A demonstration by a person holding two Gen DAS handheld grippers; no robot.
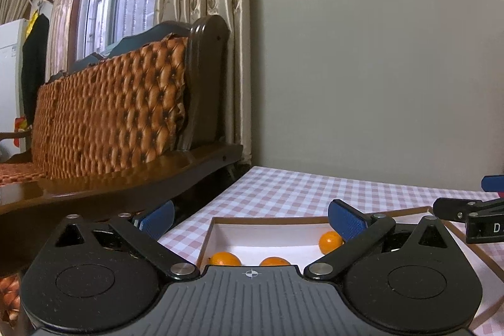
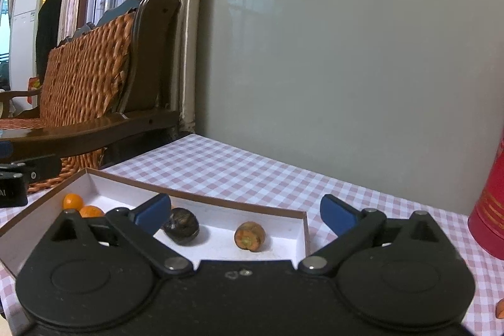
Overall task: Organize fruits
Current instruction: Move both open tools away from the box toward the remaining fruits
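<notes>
A shallow box point(image 2: 220, 203) with a brown rim and white inside lies on the checked tablecloth. In the left wrist view three small oranges point(image 1: 225, 259) point(image 1: 275, 261) point(image 1: 330, 241) lie in the box point(image 1: 267, 220). My left gripper point(image 1: 251, 219) hangs open above them, its pads touching nothing. The right wrist view shows two oranges point(image 2: 72, 201) point(image 2: 91, 211) at the box's left end. A dark wrinkled fruit point(image 2: 182, 225) and an orange-brown cut piece point(image 2: 249, 236) lie at its right end. Over these my right gripper point(image 2: 245, 214) stands open and grips nothing.
A red canister point(image 2: 491, 210) stands on the table at the right. A small orange piece point(image 2: 500, 309) lies near the table's front right. A wooden bench with a woven cushion point(image 1: 110, 115) borders the table on the left. A grey wall closes the back.
</notes>
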